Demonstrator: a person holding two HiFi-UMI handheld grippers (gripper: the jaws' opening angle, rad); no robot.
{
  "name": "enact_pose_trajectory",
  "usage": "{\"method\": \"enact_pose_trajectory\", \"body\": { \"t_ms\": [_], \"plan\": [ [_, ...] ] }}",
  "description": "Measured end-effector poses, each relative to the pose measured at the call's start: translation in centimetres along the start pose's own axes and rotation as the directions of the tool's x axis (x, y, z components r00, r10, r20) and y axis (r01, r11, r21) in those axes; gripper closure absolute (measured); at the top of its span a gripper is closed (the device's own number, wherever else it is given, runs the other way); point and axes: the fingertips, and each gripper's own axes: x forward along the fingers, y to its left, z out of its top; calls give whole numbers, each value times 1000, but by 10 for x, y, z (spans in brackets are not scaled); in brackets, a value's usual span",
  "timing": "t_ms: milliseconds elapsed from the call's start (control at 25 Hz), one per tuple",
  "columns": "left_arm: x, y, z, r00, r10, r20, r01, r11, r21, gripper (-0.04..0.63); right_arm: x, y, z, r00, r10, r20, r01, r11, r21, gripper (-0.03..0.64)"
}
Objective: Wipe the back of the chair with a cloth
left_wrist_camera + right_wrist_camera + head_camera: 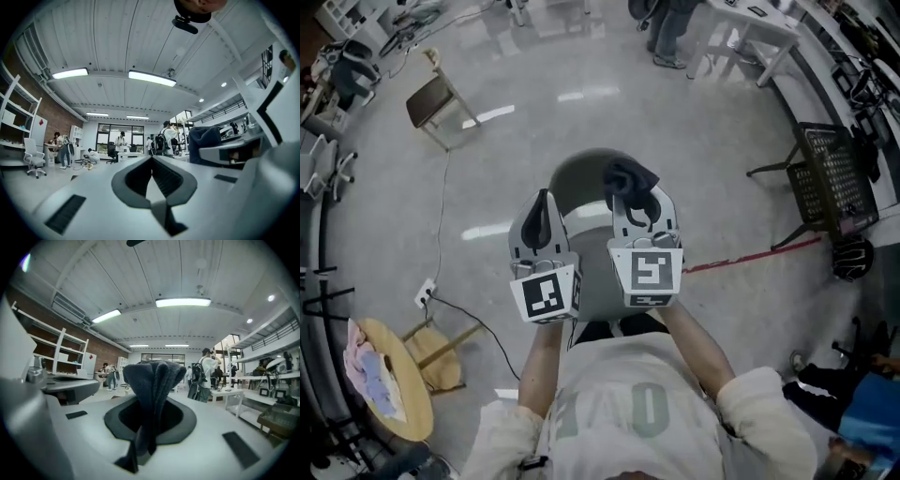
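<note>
**Fig.** Head view, w/ both gripper views.

**Grippers.** R gripper (633, 202) is clamped on a dark cloth (152, 376), which sticks up out of the jaws in a bunched fold. L gripper (544, 208) has its jaws pressed together w/ nothing between them. Both are held side by side above the grey chair (581, 178), which stands mid-floor just in front of the person.

**Contact.** In the head view the cloth overlaps the grey chair's far rim, but contact can't be confirmed. Both gripper cams look out across the room, not at the grey chair.

**Progress (est.).** Cloth is in hand, but no wiping of the back is shown. Wiped vs. unwiped area can't be told apart, so the whole back is probably still to do.

**Surroundings.**
- Wooden chair (431, 98) toward the floor's far-left corner.
- Black mesh chair (830, 178) at the right edge.
- Round table (412, 398) w/ rags at the near-left edge.
- Cable (441, 225) across the floor, left of the grey chair.
- Red line (741, 255) on the floor to its right.

**Obstruction.** Nothing lies between cloth & grey chair. The empty L gripper sits just beside the R one.
</note>
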Motion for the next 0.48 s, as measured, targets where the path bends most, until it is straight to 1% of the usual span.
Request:
{"method": "enact_pose_trajectory", "body": {
  "t_ms": [160, 240, 320, 480],
  "plan": [
    [-37, -1, 10, 1000, 2, 13, -2, 1000, 3, 580, -39, 35, 7, 988, 151, 5, -151, 988, -5, 558],
    [-56, 0, 7, 1000, 8, 2, -8, 1000, 19, 580, -57, 51, 7, 979, 203, 1, -203, 979, -11, 558],
    [-65, 1, 9, 1000, 19, 5, -19, 1000, 17, 580, -67, 53, 4, 977, 213, -2, -213, 977, 2, 558],
    [-66, 2, 13, 1000, 19, 21, -19, 1000, 10, 580, -71, 48, -4, 981, 194, -10, -194, 981, 14, 558]
  ]
}}
